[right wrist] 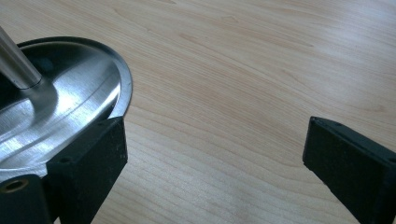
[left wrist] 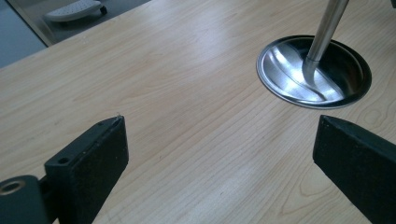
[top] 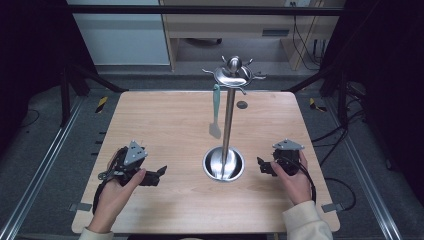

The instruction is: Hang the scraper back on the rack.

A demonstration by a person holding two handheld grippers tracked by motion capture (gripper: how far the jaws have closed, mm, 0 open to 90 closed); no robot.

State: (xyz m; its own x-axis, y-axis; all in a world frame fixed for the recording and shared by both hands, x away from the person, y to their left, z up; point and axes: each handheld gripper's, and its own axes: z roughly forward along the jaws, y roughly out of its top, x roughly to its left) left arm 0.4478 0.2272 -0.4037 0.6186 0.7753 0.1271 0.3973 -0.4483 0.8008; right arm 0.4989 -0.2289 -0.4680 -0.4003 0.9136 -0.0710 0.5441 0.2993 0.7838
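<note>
A steel stand (top: pixel 228 107) rises from the middle of the wooden table (top: pixel 170 125): a round, shallow dish base (top: pixel 223 164), an upright pole, and a disc top (top: pixel 233 74) ringed with small hooks. The dish holds nothing but the foot of the pole, which shows clearly in the left gripper view, where the base (left wrist: pixel 314 71) lies ahead and to the right with bare polished metal all around the pole. One teal utensil (top: pixel 216 107) hangs from a hook on the left side of the top, its flat end down beside the pole and well above the table. The left gripper (top: pixel 156 175) rests on the table left of the base, held by the left hand (top: pixel 112 197), its jaws spread wide over bare wood with nothing between them. The right gripper (top: pixel 263 166), in the right hand (top: pixel 295 180), sits just right of the base; its jaws are also wide and empty, and in the right gripper view one jaw overlaps the base's rim (right wrist: pixel 122 79).
</note>
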